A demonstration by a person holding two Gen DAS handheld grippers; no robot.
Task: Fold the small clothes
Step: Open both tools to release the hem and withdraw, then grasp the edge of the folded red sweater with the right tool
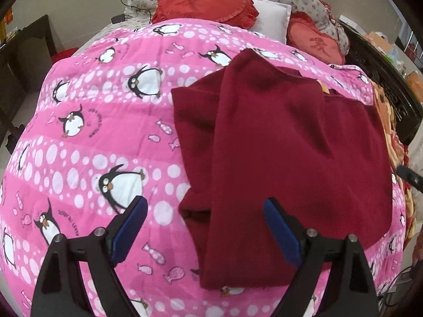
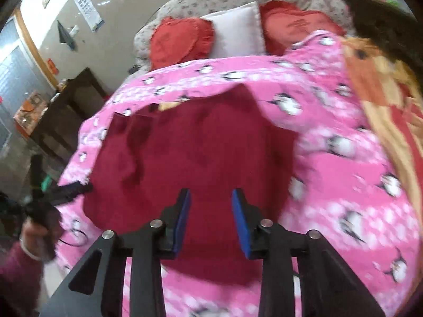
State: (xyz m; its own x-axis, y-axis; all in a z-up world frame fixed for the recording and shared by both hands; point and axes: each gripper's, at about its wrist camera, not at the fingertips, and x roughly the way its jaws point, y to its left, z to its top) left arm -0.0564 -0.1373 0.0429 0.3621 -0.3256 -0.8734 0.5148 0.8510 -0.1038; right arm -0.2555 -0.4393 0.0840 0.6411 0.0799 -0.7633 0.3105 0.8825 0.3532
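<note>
Spread over the pink penguin quilt (image 1: pixel 92 132), our dark red garment (image 1: pixel 277 145) lies partly folded, and with left gripper (image 1: pixel 205 224) and right gripper (image 2: pixel 211 216) both agape and empty, we judge another fold comes next.

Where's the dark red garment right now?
The dark red garment lies on the pink penguin quilt, right of centre in the left wrist view, ahead of the open left gripper, below the red cushions.

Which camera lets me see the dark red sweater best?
The left wrist view: the dark red sweater is sharp there, showing its folded layers and a yellowish tag on the pink penguin blanket. The right wrist view shows it too, but blurred.
</note>
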